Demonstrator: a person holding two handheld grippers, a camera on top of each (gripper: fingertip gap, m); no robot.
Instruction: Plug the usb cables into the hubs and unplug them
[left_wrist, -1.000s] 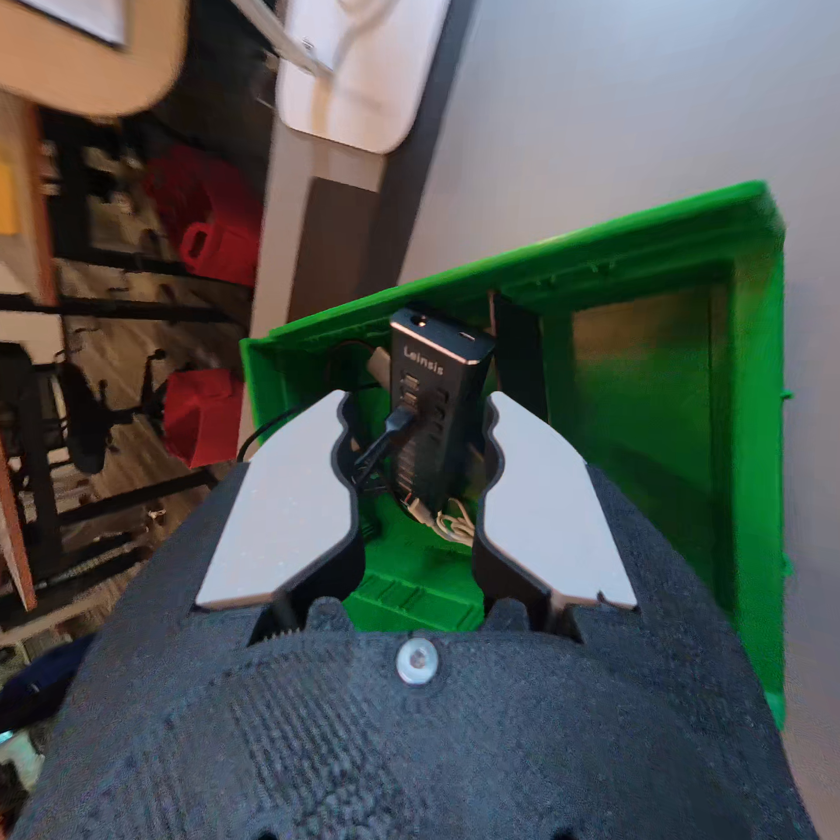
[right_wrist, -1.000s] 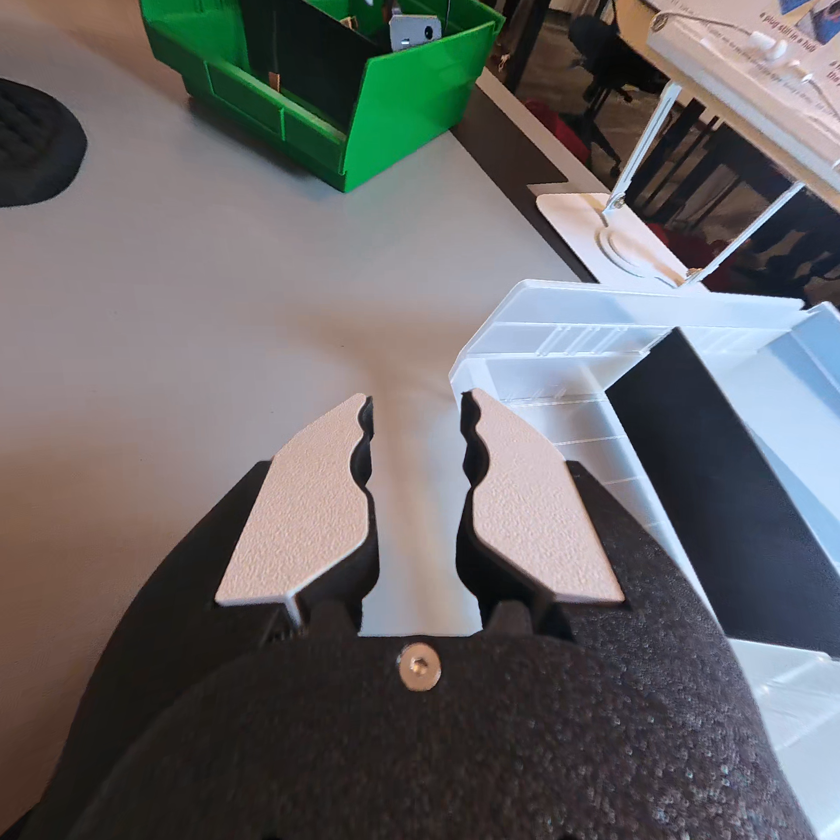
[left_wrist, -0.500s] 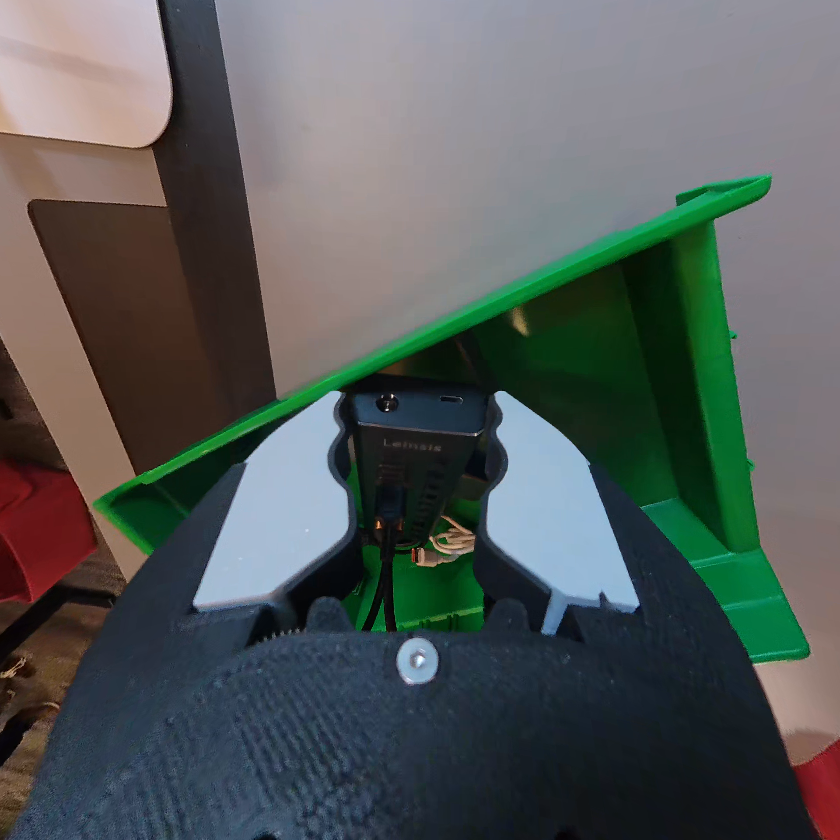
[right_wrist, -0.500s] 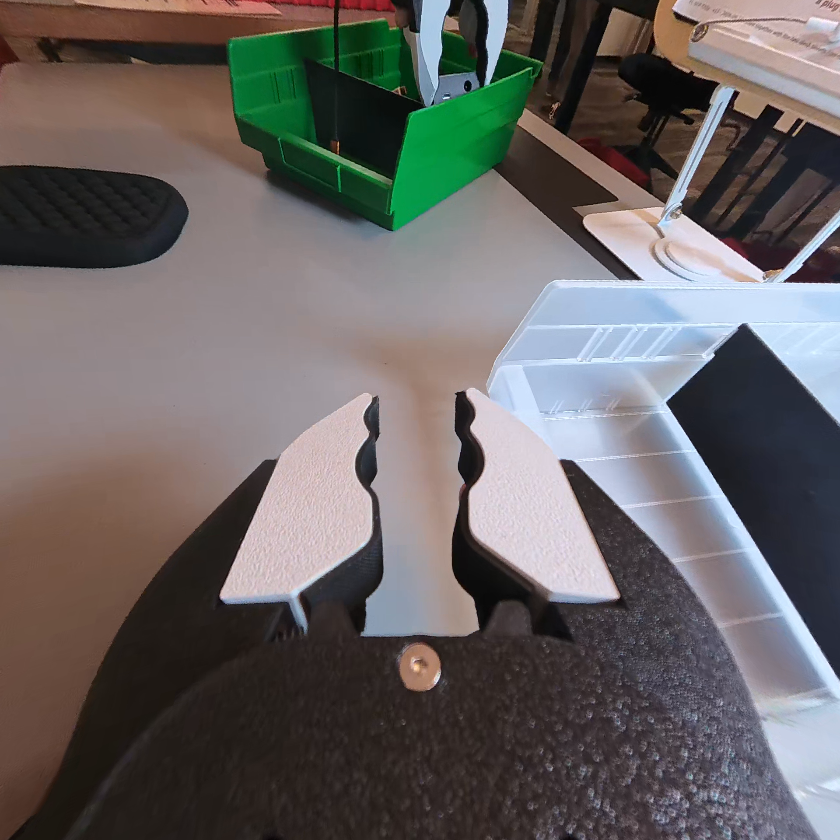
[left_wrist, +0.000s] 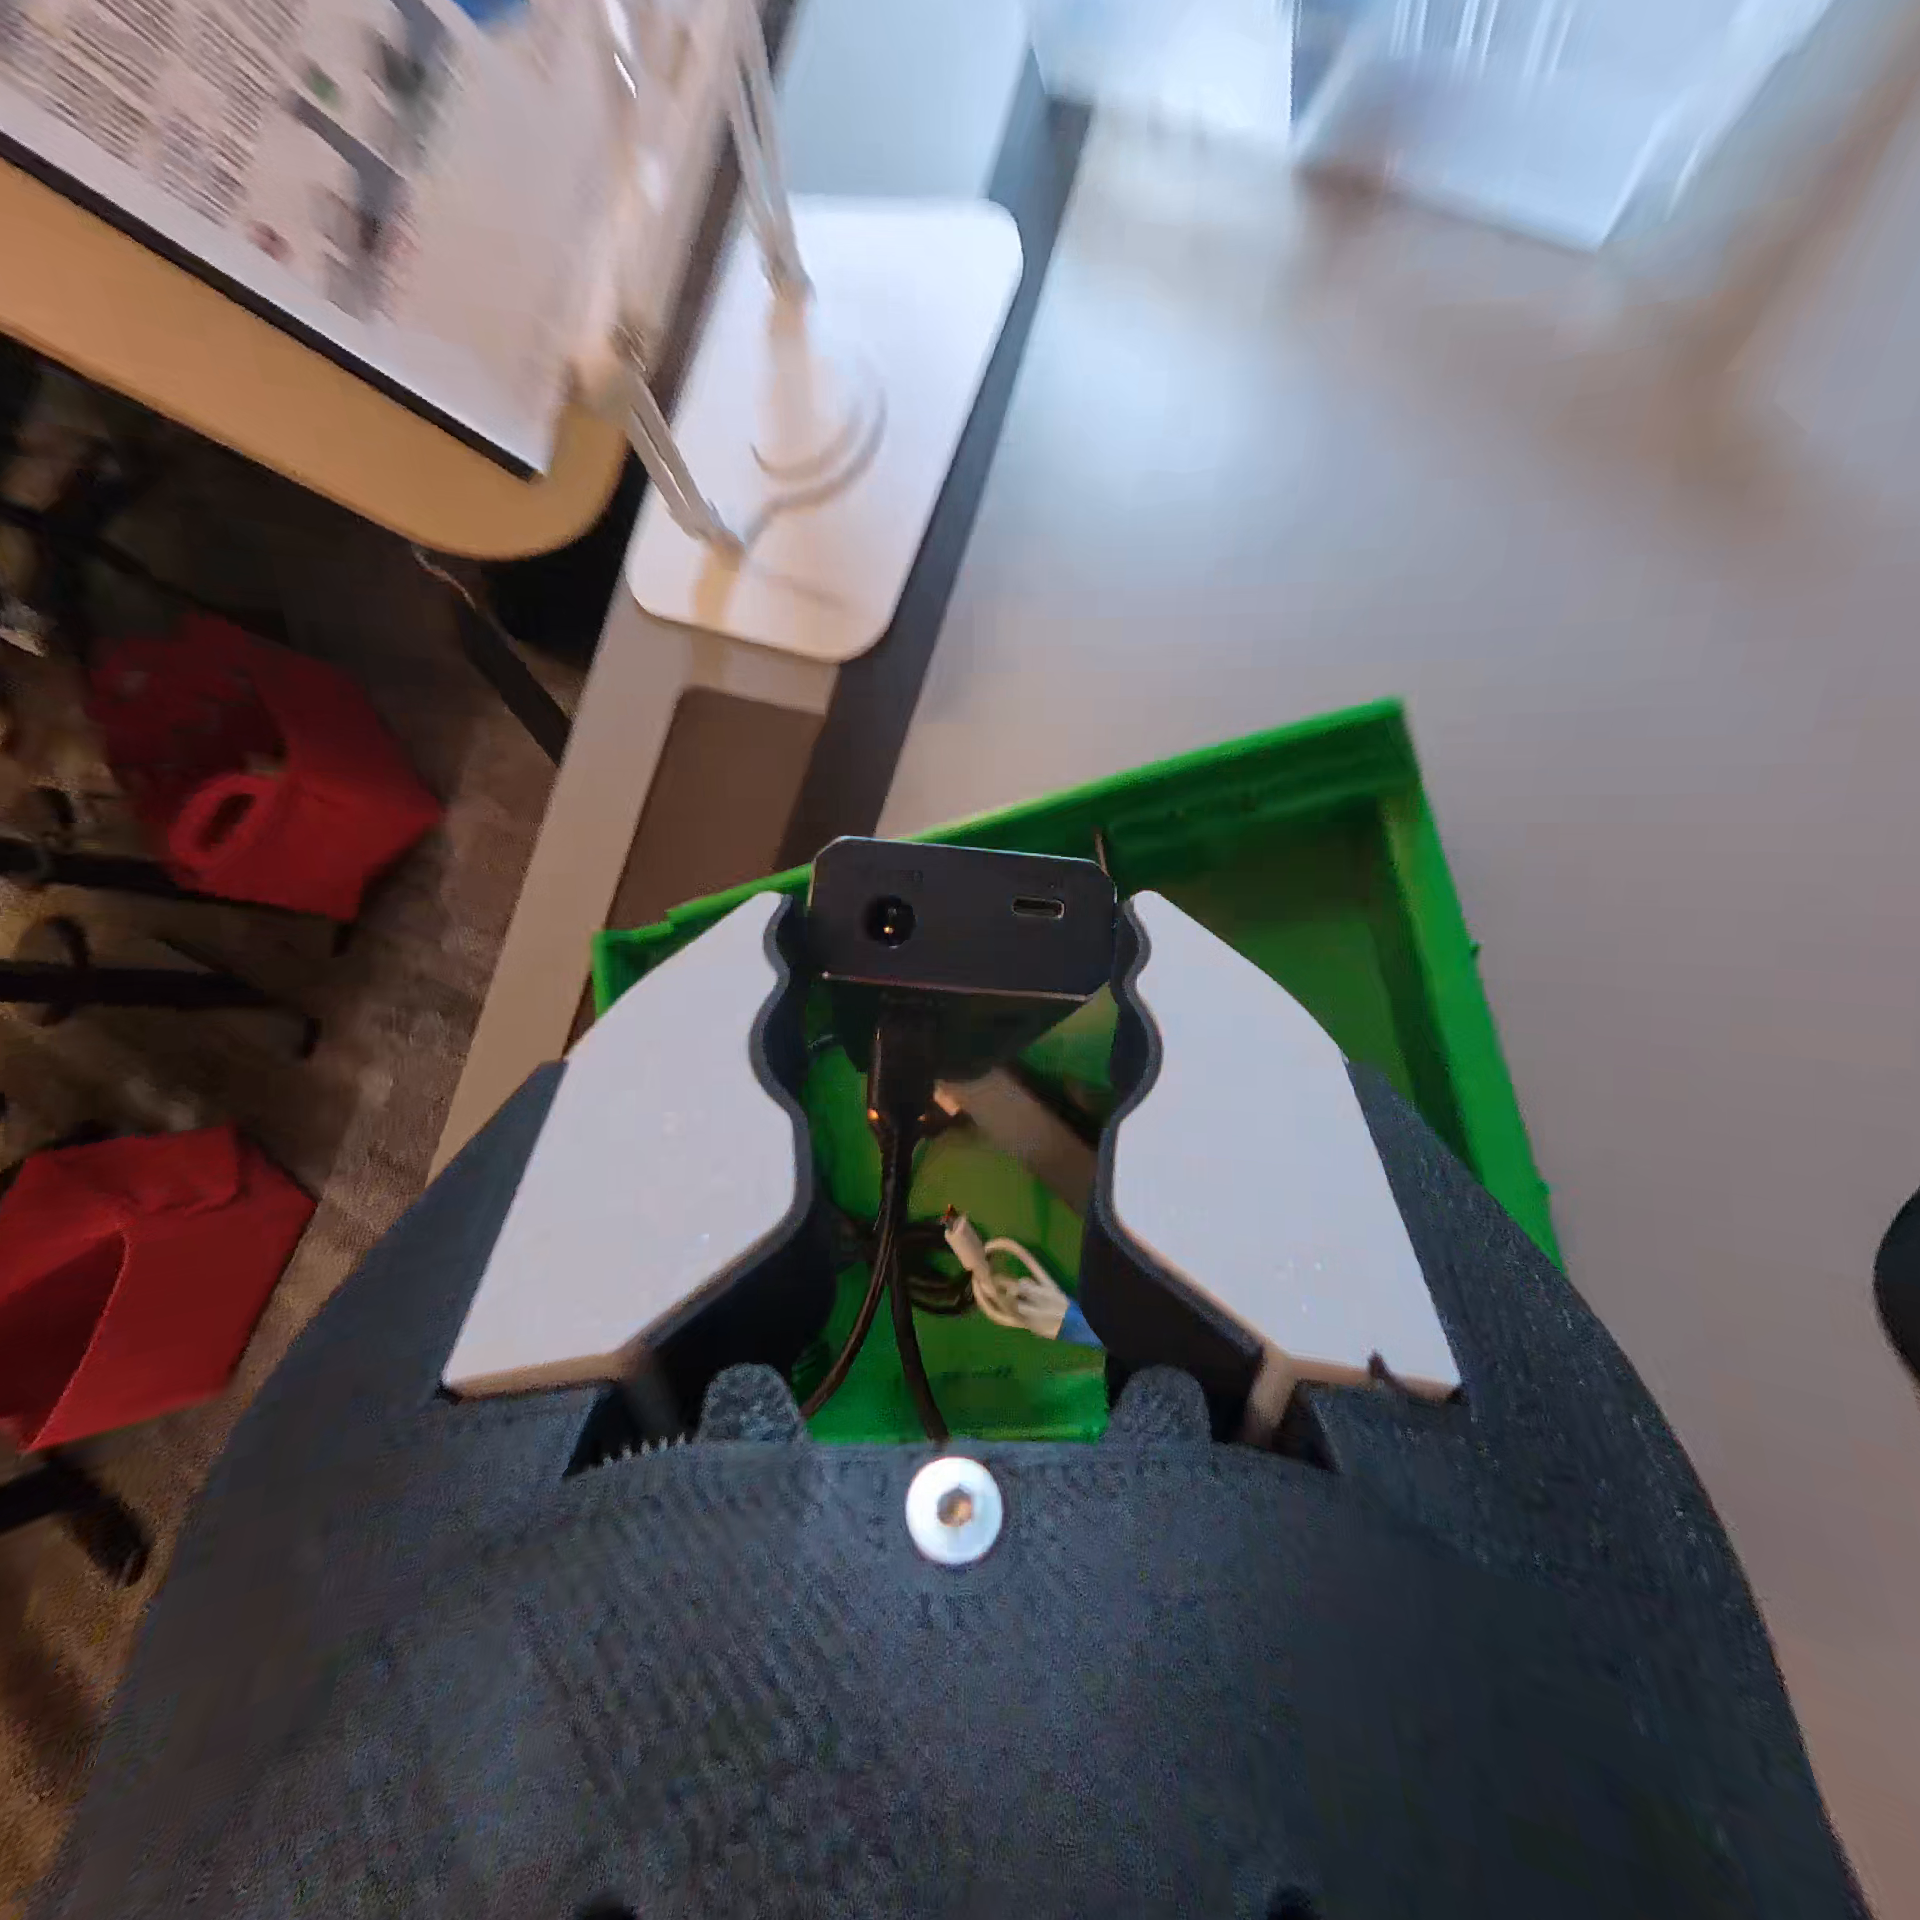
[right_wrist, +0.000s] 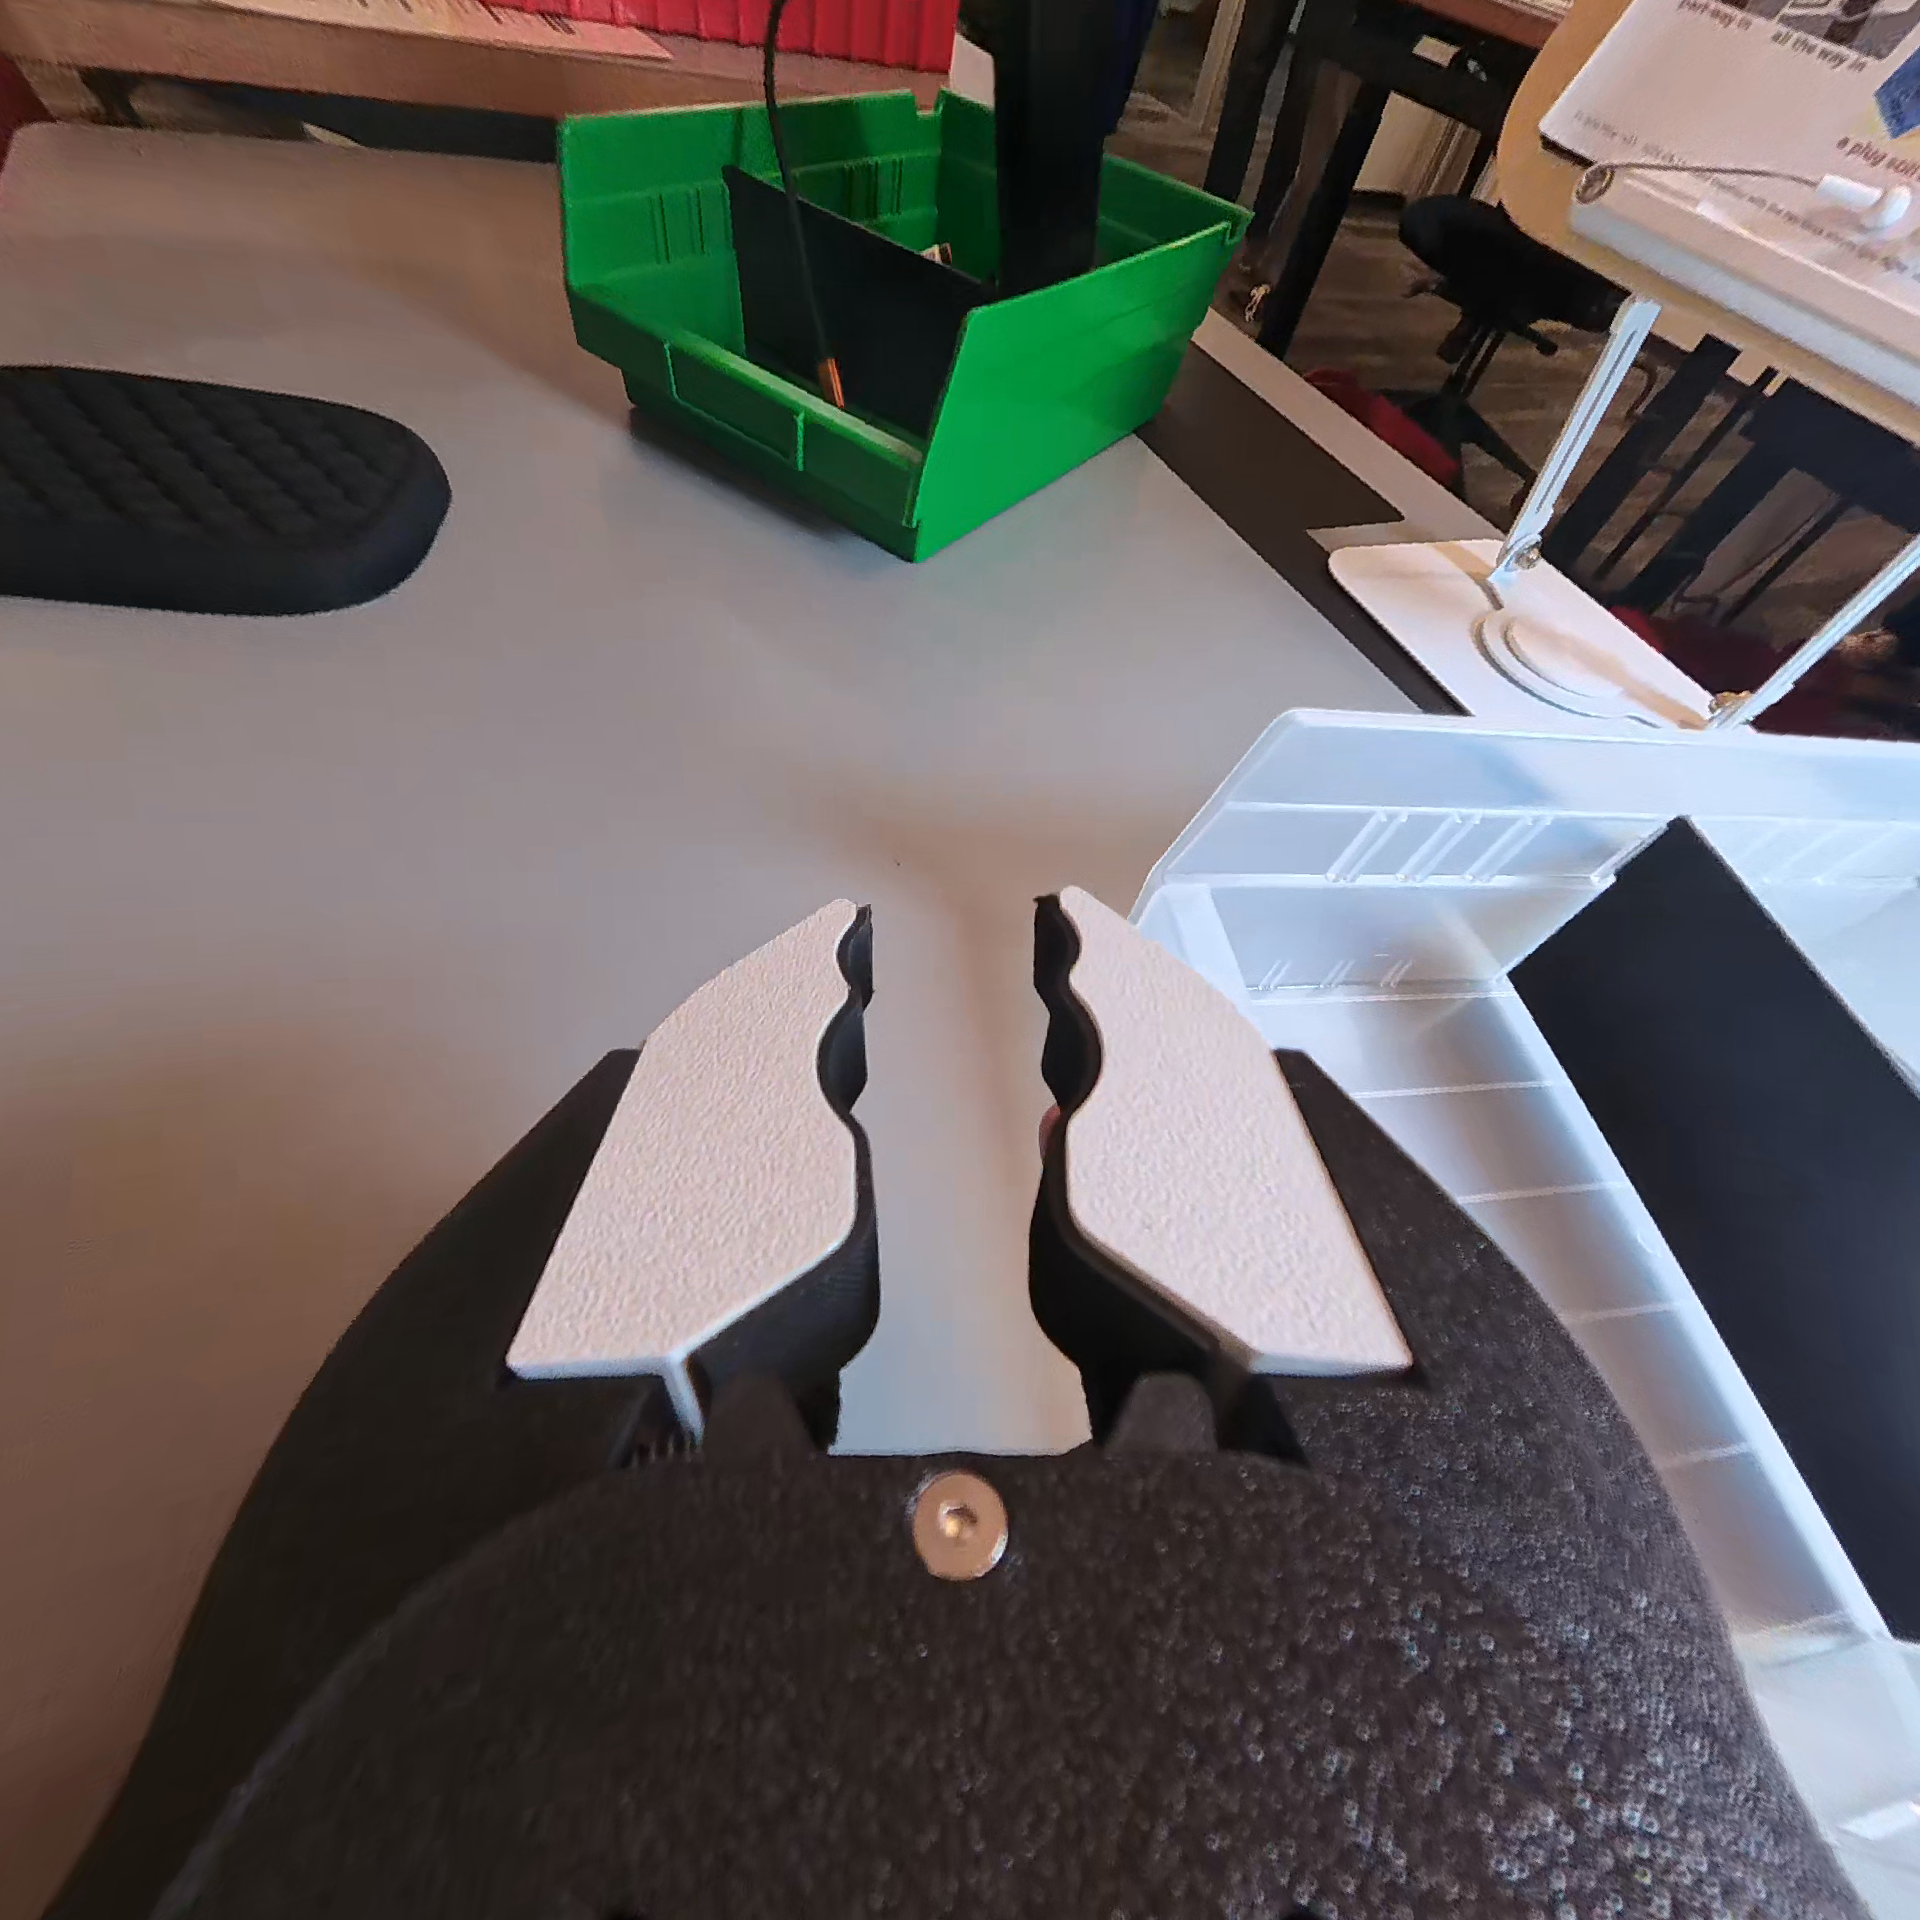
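On the far left of the right wrist view a black pad with a dimpled, honeycomb-like surface lies on the smooth grey table. Right of it sits the green bin, a glossy plastic tub with ribbed walls and a flat black divider standing across it; a black cable with a copper-coloured tip hangs down in front of that divider. Seen from the left wrist view, the bin's floor also holds a coiled white cable and a pale flat connector. The left gripper has its textured grey fingers clamped on the hub, a black rectangular block with a round socket and a small oval port on its end face, raised above the bin with the black cable plugged into its underside and trailing down. Half a second ago the hub sat lower, against the bin's rim; now it is lifted and the view has swung toward the white lamp base. The right gripper hovers over the bare table with a narrow gap between its wavy-edged fingers, holding nothing, much as before. At far right is a clear ribbed plastic bin with a black divider panel inside.
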